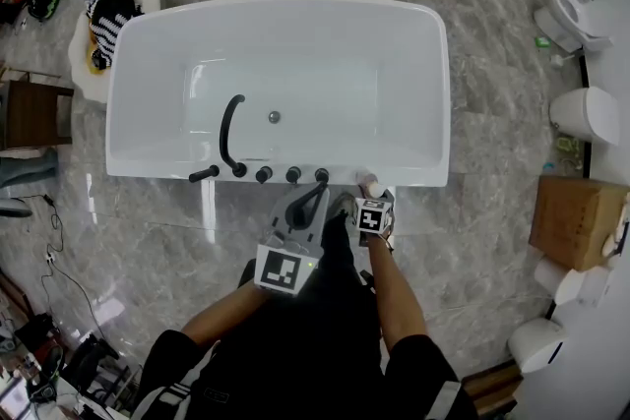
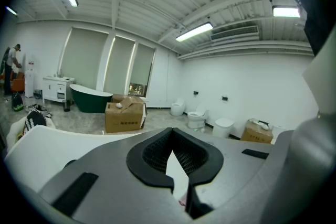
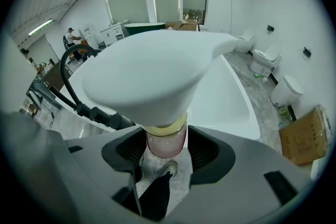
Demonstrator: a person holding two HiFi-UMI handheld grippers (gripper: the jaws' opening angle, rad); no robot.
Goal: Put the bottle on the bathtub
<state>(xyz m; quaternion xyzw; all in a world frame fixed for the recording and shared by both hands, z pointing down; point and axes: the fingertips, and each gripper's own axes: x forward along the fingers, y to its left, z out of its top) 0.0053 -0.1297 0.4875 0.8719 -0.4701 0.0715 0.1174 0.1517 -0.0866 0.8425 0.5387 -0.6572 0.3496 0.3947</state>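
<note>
Marble floor (image 1: 492,123), white bathtub (image 1: 436,64), cardboard box (image 1: 576,221), toilets (image 1: 588,113)

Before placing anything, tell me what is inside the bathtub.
The bathtub holds a round drain; a curved black hose arches over it from the near rim. In the right gripper view the bottle covers part of the basin.

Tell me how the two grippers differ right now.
The right gripper is clamped on a pink bottle with a white top; the left gripper is closed and empty. The left gripper's view takes in the ceiling; the right gripper's looks over the bathtub. Both carry marker cubes.
</note>
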